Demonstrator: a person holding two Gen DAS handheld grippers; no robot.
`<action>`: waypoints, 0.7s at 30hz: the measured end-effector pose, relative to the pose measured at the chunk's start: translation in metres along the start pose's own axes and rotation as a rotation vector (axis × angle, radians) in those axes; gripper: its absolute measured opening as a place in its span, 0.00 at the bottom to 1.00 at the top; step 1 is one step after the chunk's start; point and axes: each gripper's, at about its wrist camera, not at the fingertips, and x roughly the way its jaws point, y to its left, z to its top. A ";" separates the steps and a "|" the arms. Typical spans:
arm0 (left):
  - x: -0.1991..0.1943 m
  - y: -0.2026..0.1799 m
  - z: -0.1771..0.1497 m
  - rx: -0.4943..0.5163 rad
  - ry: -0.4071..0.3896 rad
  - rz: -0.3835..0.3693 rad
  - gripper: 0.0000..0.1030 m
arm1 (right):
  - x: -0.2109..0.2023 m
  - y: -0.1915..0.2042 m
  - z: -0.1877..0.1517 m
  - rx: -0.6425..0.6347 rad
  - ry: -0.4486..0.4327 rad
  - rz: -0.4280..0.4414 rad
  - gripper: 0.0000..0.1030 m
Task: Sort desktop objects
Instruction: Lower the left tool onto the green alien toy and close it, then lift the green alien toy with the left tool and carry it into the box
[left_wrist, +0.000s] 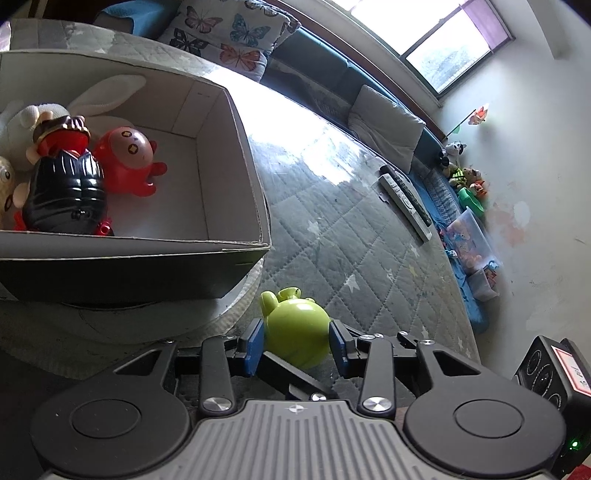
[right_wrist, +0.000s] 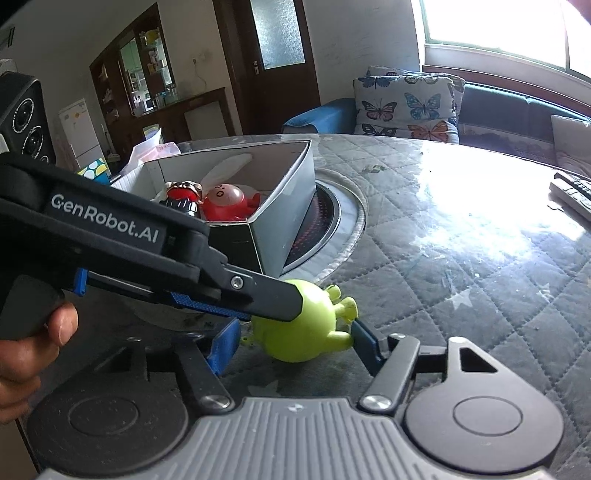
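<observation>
— 2 grippers around 1 toy, is that right?

— Yes. The green toy (left_wrist: 295, 332) lies on the quilted worktop (left_wrist: 351, 240), just beside the grey box (left_wrist: 236, 122). The left gripper (left_wrist: 297, 341) has its blue fingers (left_wrist: 255, 345) pressed on either side of it, holding it.

— And the right one?

— The right gripper (right_wrist: 295, 341) stands wide, its fingers (right_wrist: 221, 345) spread around the same toy with a gap on the left side. Only that view shows the left gripper reaching in from the side, and the hand (right_wrist: 33, 354) that grips it.

— What's in the box?

— From the left view you look down into it: a red round toy (left_wrist: 127, 158), a black-bodied figure (left_wrist: 64, 188) and a white plush (left_wrist: 26, 122), crowded together. That view also shows 2 remotes (left_wrist: 404, 199) lying well apart from the toy.
</observation>
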 end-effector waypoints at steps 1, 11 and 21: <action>0.000 0.001 0.001 -0.002 0.003 -0.003 0.41 | 0.000 0.000 0.000 0.003 0.001 0.001 0.62; -0.003 0.003 -0.001 0.024 0.014 -0.034 0.41 | -0.005 0.003 0.002 -0.008 -0.002 -0.005 0.62; -0.044 0.000 -0.020 0.030 -0.068 -0.101 0.41 | -0.038 0.035 0.002 -0.108 -0.055 -0.032 0.62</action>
